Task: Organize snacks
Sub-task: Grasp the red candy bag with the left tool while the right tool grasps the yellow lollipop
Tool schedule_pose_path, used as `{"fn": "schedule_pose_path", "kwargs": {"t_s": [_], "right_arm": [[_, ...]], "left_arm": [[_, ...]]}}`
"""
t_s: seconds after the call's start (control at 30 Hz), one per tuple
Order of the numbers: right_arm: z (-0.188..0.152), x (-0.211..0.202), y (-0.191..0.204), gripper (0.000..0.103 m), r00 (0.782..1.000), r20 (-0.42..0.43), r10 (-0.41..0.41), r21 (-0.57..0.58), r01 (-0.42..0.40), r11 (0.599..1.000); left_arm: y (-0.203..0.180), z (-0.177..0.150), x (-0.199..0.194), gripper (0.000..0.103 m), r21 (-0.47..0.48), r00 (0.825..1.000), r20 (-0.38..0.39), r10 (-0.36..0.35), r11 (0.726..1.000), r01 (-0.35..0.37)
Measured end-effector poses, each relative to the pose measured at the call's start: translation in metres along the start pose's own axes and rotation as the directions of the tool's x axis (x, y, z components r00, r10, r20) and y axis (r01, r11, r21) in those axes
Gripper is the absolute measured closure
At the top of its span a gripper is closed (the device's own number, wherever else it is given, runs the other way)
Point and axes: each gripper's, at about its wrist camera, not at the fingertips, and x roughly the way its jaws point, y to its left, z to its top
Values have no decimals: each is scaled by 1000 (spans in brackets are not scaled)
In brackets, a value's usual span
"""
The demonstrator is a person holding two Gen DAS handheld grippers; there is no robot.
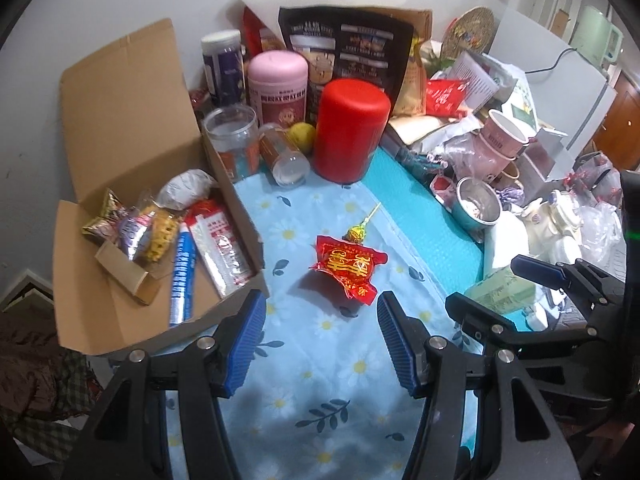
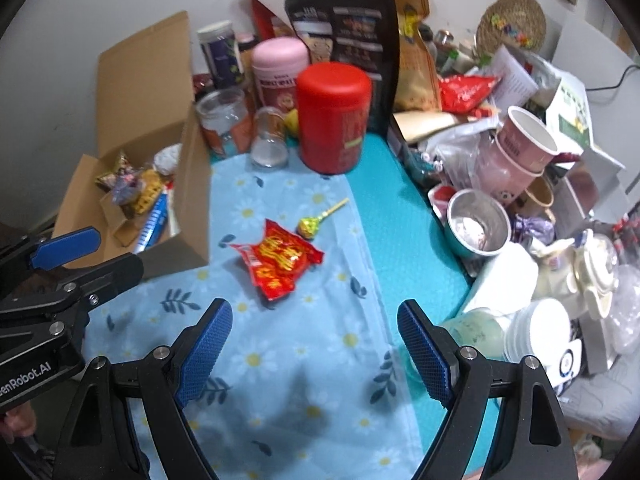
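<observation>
Crinkled red foil snack packet with gold print [image 1: 346, 273] lies flat mid-cloth on the daisy-print blue tablecloth [image 1: 312, 384], long axis diagonal. A gold-wrapped lollipop [image 1: 354, 234] touches its far edge, stick pointing away toward the back. Open cardboard box [image 1: 120, 128] of snacks sits at the cloth's left edge. Left gripper [image 1: 320, 336] hovers low, jaws spread, empty; right gripper [image 2: 314, 348] likewise wide apart, empty.

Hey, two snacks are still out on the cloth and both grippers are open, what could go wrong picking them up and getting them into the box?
The lollipop lies right against the red packet, so fingers closing on one may drag or flick the other.

The packet is flat and crinkly on a loose cloth; the left gripper could pinch fabric too.

The cardboard box sits at the table edge, so a nudge might shift it.
</observation>
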Motion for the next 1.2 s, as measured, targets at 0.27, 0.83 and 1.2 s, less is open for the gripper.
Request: {"fn": "schedule_pose_path", "kwargs": {"t_s": [0.27,0.83,1.2], "right_arm": [[18,44,-23,17,998,-49,-31,-17,31,999],[47,110,-62,18,977,-178,-116,7,119,993],[52,132,-53,18,974,-214,-73,2,75,997]], "left_arm": [[-10,15,52,46,6,999,-47,-28,1000,28],[-22,24,174,46,62,961,-260,-95,991,115],[-23,12,208,34,98,944,-317,-87,987,124]]}}
